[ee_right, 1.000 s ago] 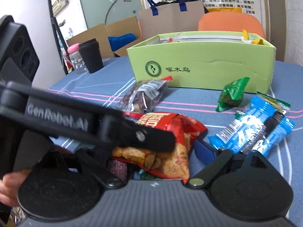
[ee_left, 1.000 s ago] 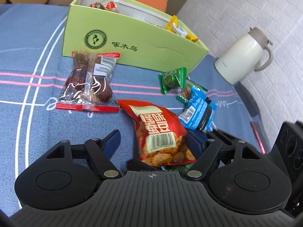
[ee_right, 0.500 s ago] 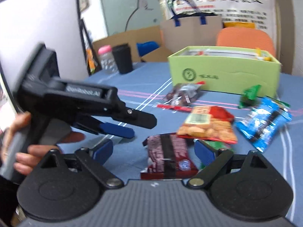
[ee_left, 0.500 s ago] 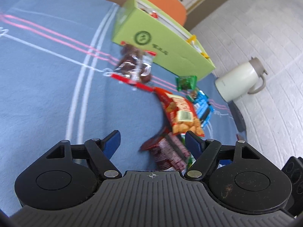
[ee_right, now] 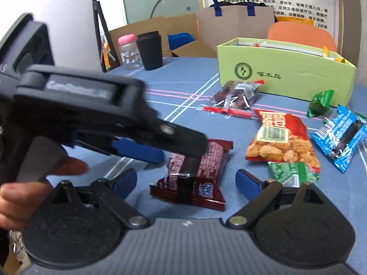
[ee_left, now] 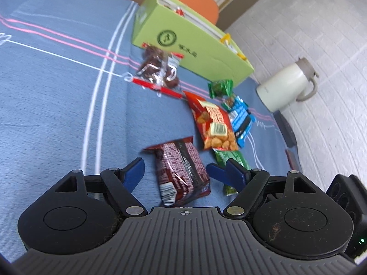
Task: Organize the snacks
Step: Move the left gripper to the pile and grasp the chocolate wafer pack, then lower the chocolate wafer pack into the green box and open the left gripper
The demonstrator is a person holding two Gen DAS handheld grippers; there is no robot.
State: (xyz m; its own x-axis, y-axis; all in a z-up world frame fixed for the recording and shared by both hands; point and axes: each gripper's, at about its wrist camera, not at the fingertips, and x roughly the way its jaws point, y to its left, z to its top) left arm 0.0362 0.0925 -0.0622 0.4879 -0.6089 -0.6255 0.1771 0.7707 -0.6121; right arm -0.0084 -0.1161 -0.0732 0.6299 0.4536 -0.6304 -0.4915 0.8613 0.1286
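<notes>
- blue tablecloth (ee_left: pixel 57 105) now shows a dark red wrapper (ee_left: pixel 181 171), hidden 1 second ago under the red snack bag (ee_left: pixel 213 123).
- left gripper (ee_left: pixel 183 171) jaws are opening around it; right gripper (ee_right: pixel 185 181) is spread.
- green packet (ee_right: pixel 291 171) is partly covered.

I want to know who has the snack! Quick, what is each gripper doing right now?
Left gripper: jaws opening, dark red foil snack packet between them, not pinched.
Right gripper: open, holding nothing.

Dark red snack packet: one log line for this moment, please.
left gripper: opening, astride dark red snack packet | right gripper: open | packet on table
</notes>
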